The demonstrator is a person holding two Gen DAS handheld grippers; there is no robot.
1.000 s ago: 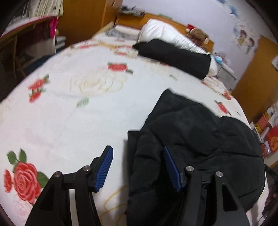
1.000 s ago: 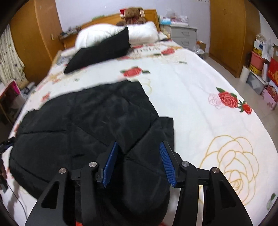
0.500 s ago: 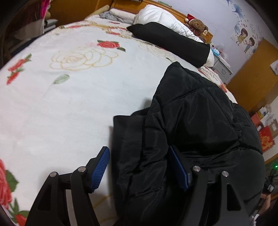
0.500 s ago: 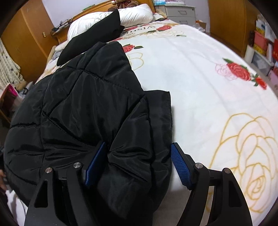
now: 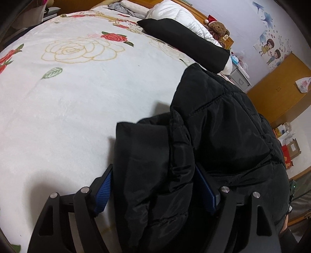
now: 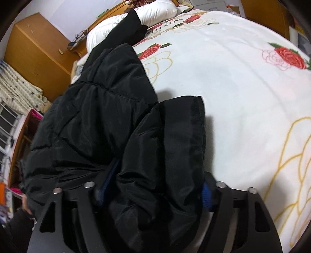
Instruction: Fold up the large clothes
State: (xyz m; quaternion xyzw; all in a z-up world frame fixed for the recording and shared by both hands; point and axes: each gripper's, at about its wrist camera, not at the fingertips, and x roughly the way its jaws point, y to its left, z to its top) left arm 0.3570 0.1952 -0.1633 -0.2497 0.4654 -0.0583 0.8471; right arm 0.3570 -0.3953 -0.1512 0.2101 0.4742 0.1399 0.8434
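Observation:
A black puffer jacket [image 5: 223,132] lies on a bed with a white rose-print blanket [image 5: 68,97]. It also shows in the right wrist view [image 6: 93,120]. My left gripper [image 5: 155,186] is wide open, with one sleeve [image 5: 147,155] bulging between its blue pads [image 5: 103,192]. My right gripper [image 6: 155,186] is wide open too, with the other sleeve [image 6: 175,140] between its pads [image 6: 207,196]. Neither gripper's jaws press the fabric visibly.
A black pillow [image 5: 182,44] and a white pillow [image 5: 178,17] lie at the head of the bed, with a teddy bear [image 5: 218,28]. Wooden wardrobes [image 6: 37,48] stand at the sides. Boxes [image 5: 291,146] sit on the floor.
Both grippers have come down and forward onto the jacket. Each sleeve now sits deeper between the open pads than before.

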